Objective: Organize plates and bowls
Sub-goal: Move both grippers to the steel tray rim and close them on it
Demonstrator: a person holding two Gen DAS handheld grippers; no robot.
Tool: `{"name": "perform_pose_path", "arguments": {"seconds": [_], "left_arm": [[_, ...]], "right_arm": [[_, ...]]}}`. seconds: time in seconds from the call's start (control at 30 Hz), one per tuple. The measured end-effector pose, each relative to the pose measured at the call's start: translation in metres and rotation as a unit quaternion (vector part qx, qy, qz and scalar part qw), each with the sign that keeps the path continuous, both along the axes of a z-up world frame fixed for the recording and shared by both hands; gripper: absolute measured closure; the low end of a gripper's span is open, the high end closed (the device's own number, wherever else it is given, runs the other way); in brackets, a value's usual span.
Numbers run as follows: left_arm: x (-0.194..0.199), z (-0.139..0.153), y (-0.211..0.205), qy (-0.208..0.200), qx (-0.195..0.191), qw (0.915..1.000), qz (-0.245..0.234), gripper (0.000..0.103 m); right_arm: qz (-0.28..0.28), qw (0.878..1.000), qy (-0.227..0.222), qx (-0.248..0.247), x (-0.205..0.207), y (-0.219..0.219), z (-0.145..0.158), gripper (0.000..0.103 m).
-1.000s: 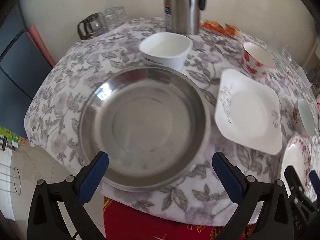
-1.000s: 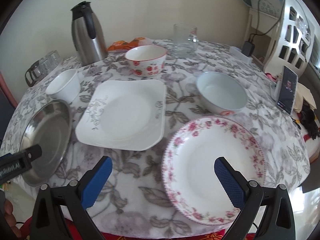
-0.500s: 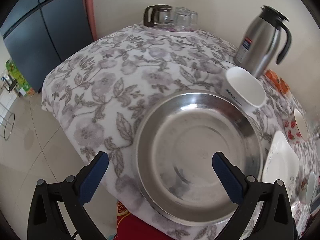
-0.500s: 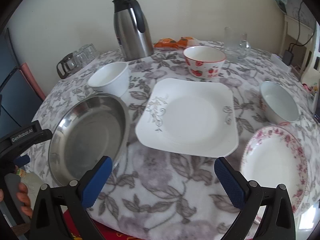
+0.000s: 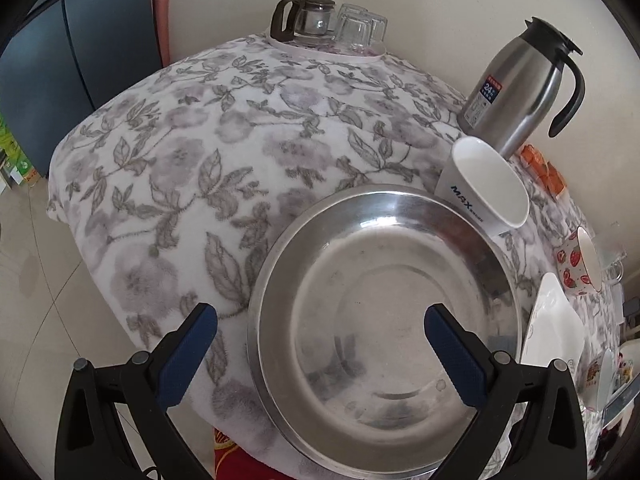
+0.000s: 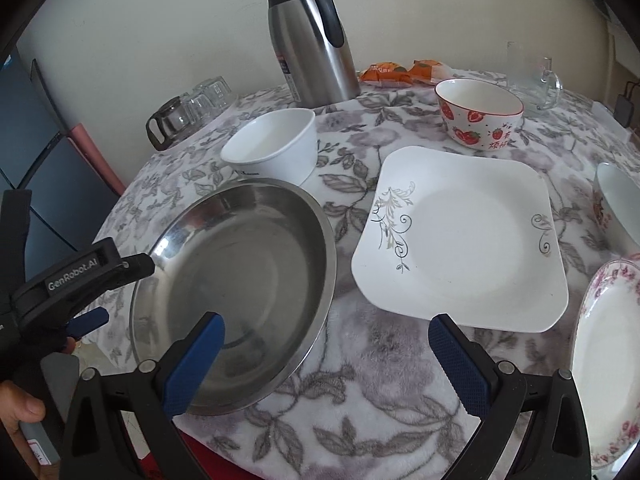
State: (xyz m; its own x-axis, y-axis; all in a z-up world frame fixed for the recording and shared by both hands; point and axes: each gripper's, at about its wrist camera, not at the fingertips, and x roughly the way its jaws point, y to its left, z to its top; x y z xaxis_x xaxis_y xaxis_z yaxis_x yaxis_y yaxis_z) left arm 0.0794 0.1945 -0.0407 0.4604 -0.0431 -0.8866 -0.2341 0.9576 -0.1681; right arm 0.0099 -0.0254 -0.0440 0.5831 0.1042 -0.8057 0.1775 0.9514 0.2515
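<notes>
Left hand-held gripper (image 5: pixel 320 344) swung leftward onto steel basin (image 5: pixel 380 328) at desk (image 5: pixel 180 160) front-left edge; both hand-held grippers gape empty, right hand-held gripper (image 6: pixel 326 354) alongside. Likely stacking base.

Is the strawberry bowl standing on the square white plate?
No, the strawberry bowl stands on the tablecloth behind the square plate.

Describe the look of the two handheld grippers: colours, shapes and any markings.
Both are black plastic two-finger grippers. The left gripper and the right gripper each have angular black arms with silver pivot bolts, ending in dark blue pads with a fine ribbed texture. From the right wrist view, the left gripper's body carries white "GenRobot.AI" lettering. A bare hand grips its grey handle; no sleeve shows.
</notes>
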Motion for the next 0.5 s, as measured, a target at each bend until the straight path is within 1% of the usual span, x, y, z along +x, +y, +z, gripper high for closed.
{"name": "perform_pose_path", "arguments": {"seconds": [0.07,0.13,0.23,0.33,0.4,0.43,0.47,0.5], "left_arm": [[0.002,-0.006,0.005,0.009,-0.015,0.9998,0.008,0.000],[0.005,-0.013,0.011,0.022,-0.015,0.9994,0.022,0.000],[0.008,-0.021,0.015,0.035,-0.023,0.9988,0.027,0.000],[0.010,-0.024,0.017,0.035,-0.021,0.9988,0.028,0.000],[0.013,-0.023,0.018,0.029,-0.020,0.9989,0.030,0.000],[0.014,-0.023,0.018,0.026,-0.021,0.9990,0.030,0.000],[0.015,-0.024,0.019,0.025,-0.022,0.9990,0.030,0.000],[0.016,-0.024,0.019,0.025,-0.023,0.9990,0.029,0.001]], "right_arm": [[-0.002,1.000,0.011,0.003,0.004,0.001,-0.005,0.000],[-0.012,1.000,0.027,0.009,0.007,-0.001,-0.011,0.001],[-0.028,0.998,0.040,0.029,0.011,-0.005,-0.018,0.005],[-0.030,0.997,0.046,0.055,0.015,-0.008,-0.022,0.012],[-0.029,0.996,0.046,0.067,0.016,-0.009,-0.024,0.021],[-0.033,0.996,0.048,0.071,0.017,-0.011,-0.026,0.029],[-0.038,0.995,0.051,0.076,0.018,-0.012,-0.028,0.033],[-0.041,0.994,0.052,0.084,0.020,-0.014,-0.029,0.041]]}}
